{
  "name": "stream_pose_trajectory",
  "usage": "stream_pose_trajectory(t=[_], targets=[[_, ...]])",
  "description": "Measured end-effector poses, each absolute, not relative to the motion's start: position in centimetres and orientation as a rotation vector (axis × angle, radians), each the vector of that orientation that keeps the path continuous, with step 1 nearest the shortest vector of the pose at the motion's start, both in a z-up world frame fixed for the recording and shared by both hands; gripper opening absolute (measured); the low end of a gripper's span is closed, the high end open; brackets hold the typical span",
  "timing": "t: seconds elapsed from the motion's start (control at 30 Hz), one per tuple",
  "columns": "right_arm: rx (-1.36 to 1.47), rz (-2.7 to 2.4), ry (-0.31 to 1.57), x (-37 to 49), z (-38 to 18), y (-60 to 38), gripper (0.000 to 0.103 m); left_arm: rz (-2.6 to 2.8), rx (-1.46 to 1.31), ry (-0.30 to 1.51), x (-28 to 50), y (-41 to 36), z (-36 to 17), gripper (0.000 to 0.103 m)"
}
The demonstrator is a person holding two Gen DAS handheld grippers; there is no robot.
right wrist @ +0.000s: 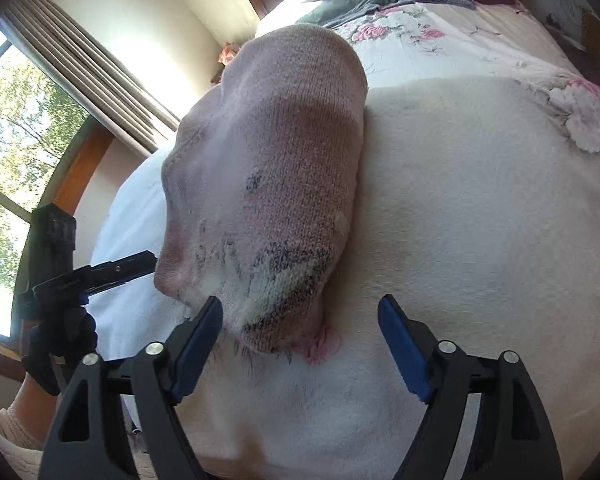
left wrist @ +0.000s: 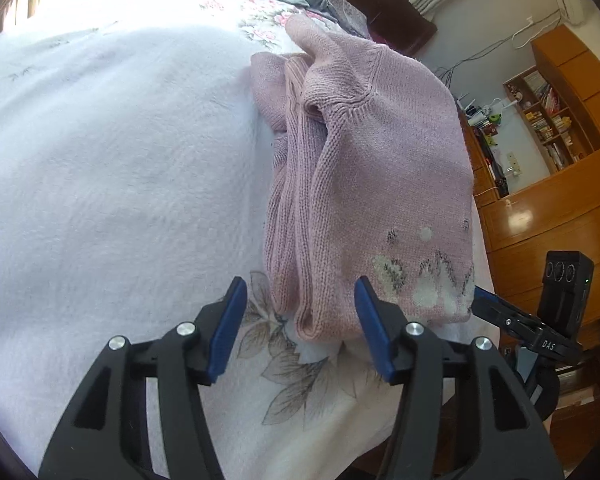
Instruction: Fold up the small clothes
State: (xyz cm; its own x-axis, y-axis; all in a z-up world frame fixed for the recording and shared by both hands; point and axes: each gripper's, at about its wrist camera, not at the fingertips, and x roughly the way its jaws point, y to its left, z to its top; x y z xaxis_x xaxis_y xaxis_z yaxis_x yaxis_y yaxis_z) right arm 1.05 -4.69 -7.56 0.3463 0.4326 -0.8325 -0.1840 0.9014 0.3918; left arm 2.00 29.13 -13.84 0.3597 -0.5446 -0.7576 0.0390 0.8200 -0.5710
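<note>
Pink knit sweater [left wrist: 364, 168], small, folded lengthwise into a narrow bundle with white and grey pattern at its near hem; lies on a white fleece blanket [left wrist: 112, 184] spread over a floral-print bed [right wrist: 420, 46]. Left tool [left wrist: 300, 320]: jaws spread, released, blue pads straddling the hem's folded edge. Right tool [right wrist: 300, 332]: jaws spread, released, just beside the hem. Wooden bookshelf [left wrist: 548, 120] beyond.

Your left gripper [left wrist: 300, 328]: black plastic frame, triangular cut-outs, blue pads [left wrist: 227, 328] on fingers, silver screw heads at pivots; your right gripper [right wrist: 300, 354]: same build, blue pads [right wrist: 400, 354]; white "DAS" lettering on its side; your left hand [right wrist: 60, 344] wears dark glove.
</note>
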Motion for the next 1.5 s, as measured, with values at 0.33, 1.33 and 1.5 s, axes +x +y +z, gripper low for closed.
stream_pose_trajectory(t=[0.33, 1.33, 1.5], targets=[[0.133, 0.259, 1.154, -1.1, -5.5, -3.5, 0.090, -0.315, -0.357, 1.120, -0.9, 28.2, -9.9, 0.067], [-0.023, 0.110, 1.025, -6.2, 3.1, 0.6, 0.099, -0.118, -0.149, 1.038, -8.9, 26.1, -1.1, 0.084], [-0.037, 0.072, 1.026, -6.4, 3.3, 0.5, 0.099, -0.104, -0.139, 1.021, -9.4, 26.2, -0.4, 0.086]])
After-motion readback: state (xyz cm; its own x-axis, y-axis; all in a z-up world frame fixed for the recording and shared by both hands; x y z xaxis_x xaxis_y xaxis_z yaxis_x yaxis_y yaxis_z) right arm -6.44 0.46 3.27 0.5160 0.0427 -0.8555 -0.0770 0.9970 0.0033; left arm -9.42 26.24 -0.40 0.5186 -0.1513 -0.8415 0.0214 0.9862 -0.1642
